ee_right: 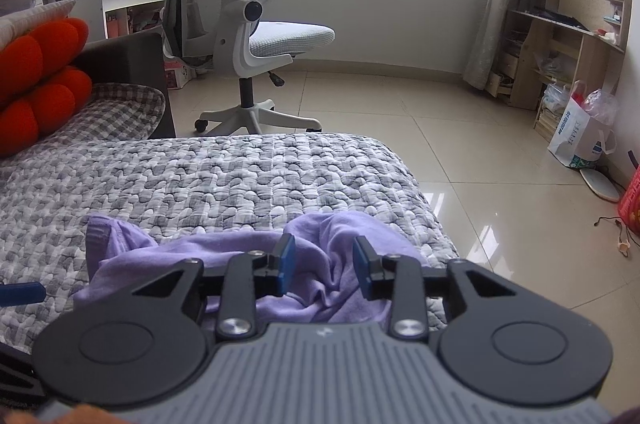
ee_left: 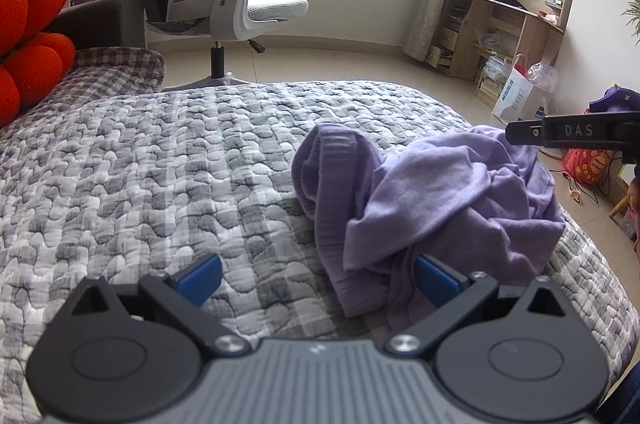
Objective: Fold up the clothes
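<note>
Crumpled lilac garment (ee_left: pixel 432 207) heaped near the right edge of the grey-checked quilted bed (ee_left: pixel 160 163), toward its near corner — ribbed hem bunched up on the heap's left side. Left gripper (ee_left: pixel 318 278) low over the quilt, blue pads spread wide and released; right pad touching the cloth's near fold, left pad over bare quilt. Right gripper (ee_right: pixel 324 266) poised above the heap, jaws parted with purple folds showing in the gap, pads not pressing on the cloth — nothing grasped. Orange cushion (ee_left: pixel 28 35) at the bed's far left corner. White office chair (ee_right: pixel 248 23) on the tiled floor beyond the far edge.
</note>
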`<action>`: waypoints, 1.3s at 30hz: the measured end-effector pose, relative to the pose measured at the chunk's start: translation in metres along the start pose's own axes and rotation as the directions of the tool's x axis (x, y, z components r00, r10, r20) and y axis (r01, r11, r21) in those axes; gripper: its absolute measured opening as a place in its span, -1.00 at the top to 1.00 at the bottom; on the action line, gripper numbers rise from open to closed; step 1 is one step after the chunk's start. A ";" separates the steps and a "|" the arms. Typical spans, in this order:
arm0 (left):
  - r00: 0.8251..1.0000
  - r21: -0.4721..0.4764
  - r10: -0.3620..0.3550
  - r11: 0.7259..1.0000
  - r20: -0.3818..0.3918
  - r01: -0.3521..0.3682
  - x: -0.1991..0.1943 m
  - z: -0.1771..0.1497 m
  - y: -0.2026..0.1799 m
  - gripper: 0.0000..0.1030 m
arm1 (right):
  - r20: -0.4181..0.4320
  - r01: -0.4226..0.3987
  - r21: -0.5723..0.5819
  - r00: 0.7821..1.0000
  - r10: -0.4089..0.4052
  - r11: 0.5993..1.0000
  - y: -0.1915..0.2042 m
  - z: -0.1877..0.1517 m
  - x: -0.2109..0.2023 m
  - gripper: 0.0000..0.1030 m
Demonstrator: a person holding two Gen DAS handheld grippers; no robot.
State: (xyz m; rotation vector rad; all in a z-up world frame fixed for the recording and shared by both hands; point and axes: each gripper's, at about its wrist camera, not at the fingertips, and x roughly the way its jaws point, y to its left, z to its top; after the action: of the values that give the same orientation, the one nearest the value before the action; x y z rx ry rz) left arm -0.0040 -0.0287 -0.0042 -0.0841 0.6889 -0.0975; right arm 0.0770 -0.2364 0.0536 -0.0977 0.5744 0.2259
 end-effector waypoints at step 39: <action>0.998 -0.046 0.027 0.999 0.060 -0.025 -0.002 0.030 0.003 0.82 | 0.008 0.002 0.014 1.000 -0.002 1.000 -0.004 0.004 0.000 0.08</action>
State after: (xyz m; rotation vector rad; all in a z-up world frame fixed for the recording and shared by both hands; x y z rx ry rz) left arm 0.0137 -0.0245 0.0192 -0.1209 0.6314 -0.0543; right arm 0.0801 -0.2395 0.0566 -0.0833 0.5677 0.2201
